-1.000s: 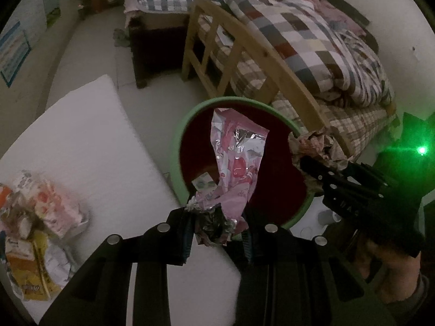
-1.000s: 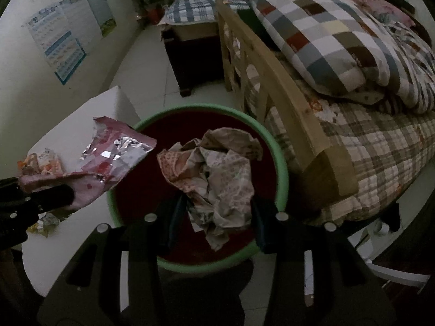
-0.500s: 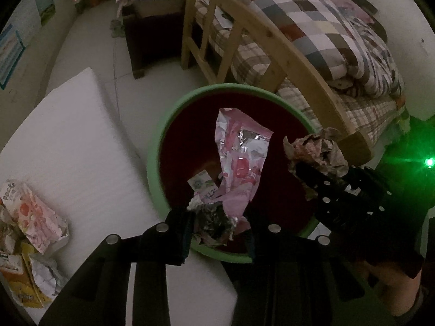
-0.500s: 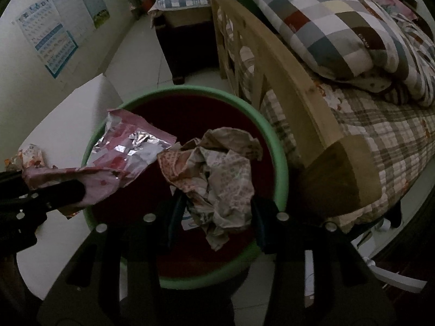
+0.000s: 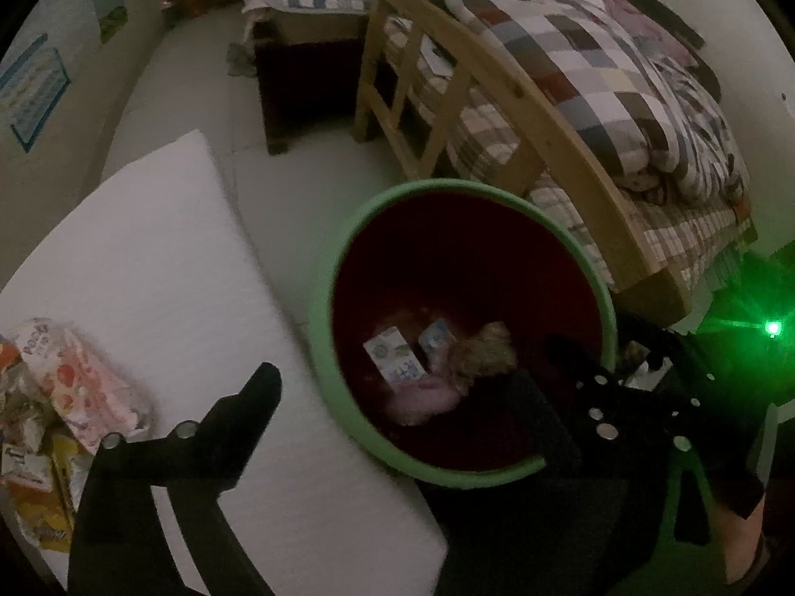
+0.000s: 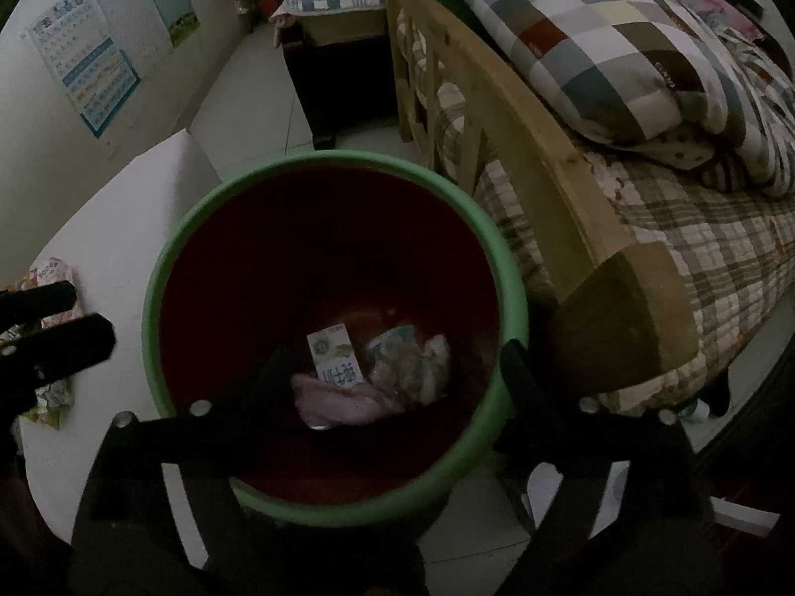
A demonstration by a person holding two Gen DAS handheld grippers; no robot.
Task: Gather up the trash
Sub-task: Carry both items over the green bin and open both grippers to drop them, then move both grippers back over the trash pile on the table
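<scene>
We hold both grippers spread wide and empty over the green-rimmed bin (image 6: 512,298): the right gripper (image 6: 392,377) straddles its near rim, while the left gripper (image 5: 397,387) hangs at its left edge beside the white table (image 5: 149,268). At the bin's bottom lie a pink wrapper (image 6: 338,405), a crumpled paper wad (image 6: 417,367) and a small white carton (image 6: 333,355) with blue characters we cannot read. On the table's near left, a pile of snack wrappers (image 5: 54,397) remains; one reads "Pocky". A wooden bed frame (image 6: 541,188) stands right of the bin.
</scene>
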